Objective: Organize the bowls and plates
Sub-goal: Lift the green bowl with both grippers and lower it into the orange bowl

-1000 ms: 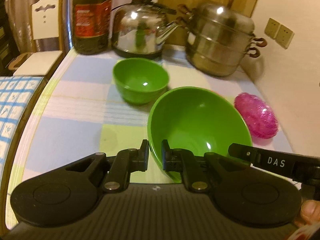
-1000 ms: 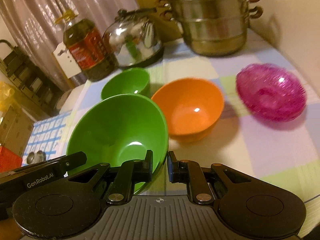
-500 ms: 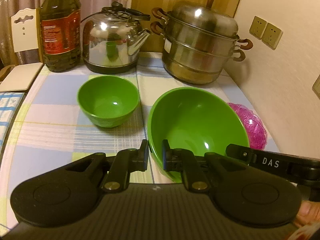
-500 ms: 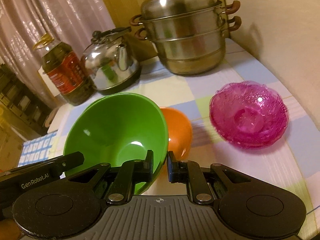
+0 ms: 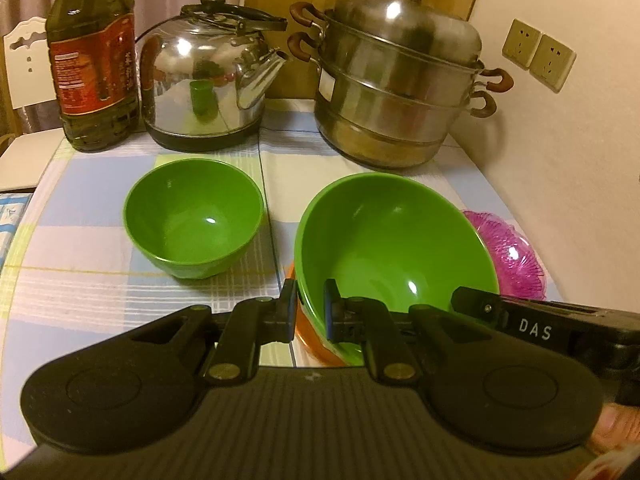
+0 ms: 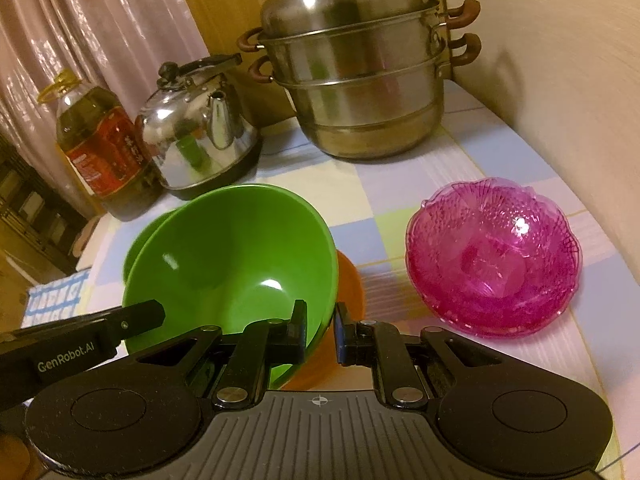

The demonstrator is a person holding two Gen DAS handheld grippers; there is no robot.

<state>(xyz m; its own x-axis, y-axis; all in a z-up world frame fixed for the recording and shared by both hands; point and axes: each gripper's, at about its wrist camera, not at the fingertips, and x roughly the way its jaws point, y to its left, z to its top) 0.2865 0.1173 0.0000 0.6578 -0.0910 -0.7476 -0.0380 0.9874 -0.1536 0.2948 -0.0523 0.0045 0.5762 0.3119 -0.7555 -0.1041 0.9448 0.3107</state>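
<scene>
While both hand-held grippers pinch opposite rims of the large green bowl (image 5: 396,248), left (image 5: 310,312) and right (image 6: 320,334), it hangs tilted directly over the orange bowl (image 6: 350,280) (mostly hidden) on the tabletop (image 5: 80,248), ready for nesting.

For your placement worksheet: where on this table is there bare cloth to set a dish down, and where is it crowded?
Bare cloth lies in front of the small green bowl, and between the pink glass bowl and steamer pot. The back edge is crowded: oil bottle, kettle, steamer pot.
</scene>
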